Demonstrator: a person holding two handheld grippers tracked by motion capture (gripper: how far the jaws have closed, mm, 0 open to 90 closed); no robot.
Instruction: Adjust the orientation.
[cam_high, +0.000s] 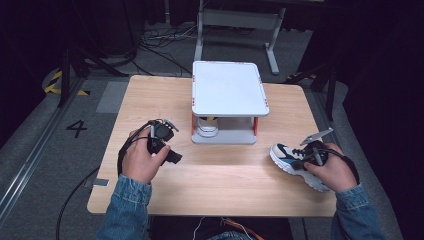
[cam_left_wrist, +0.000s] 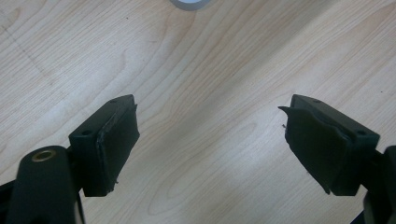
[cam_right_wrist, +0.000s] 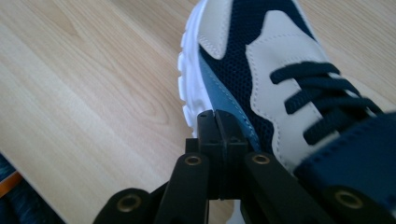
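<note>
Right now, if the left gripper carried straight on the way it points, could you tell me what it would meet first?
Most likely the bare wooden table: the left gripper points down at it with jaws wide open and nothing between them. Past that lies a grey round edge, though depth is hard to judge.

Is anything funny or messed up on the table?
Nothing is spilled or broken. The one odd thing is a single sneaker lying at the table's right edge with no partner, the right gripper shut beside it.
</note>
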